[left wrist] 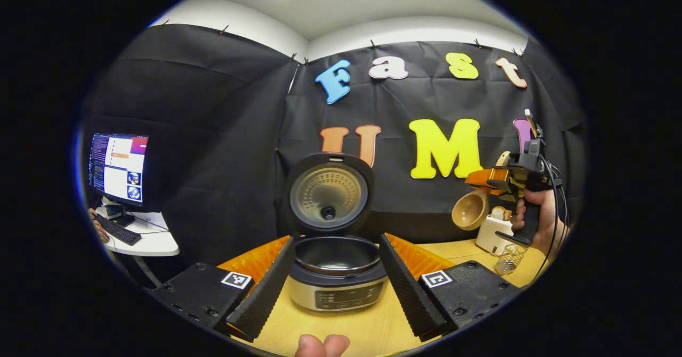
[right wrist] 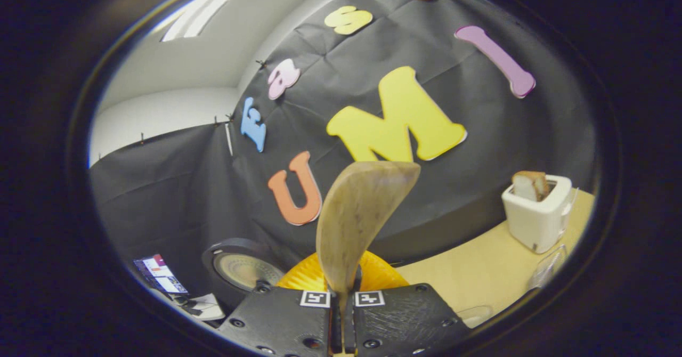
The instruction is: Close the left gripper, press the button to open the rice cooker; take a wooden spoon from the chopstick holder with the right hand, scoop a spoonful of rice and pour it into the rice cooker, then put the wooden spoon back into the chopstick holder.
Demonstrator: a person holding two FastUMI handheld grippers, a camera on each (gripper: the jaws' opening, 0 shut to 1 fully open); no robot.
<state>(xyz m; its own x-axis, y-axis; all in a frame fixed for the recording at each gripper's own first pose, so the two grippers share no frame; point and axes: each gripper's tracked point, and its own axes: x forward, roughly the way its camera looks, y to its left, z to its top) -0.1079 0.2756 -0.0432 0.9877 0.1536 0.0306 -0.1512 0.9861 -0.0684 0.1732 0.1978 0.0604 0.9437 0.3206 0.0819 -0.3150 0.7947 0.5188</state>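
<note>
The rice cooker stands on the wooden table with its lid raised and the dark inner pot showing. My left gripper is open, one finger on each side of the cooker, not touching it. To the right, my right gripper hangs in the air, shut on the handle of the wooden spoon, whose hollow looks bare. In the right gripper view the spoon rises from between the shut fingers of the right gripper, with the cooker's lid low on the left.
A white toaster with bread stands at the table's back right. In front of it sits a clear mesh holder. A monitor and keyboard sit on a small white table at left. A hand grips the right gripper.
</note>
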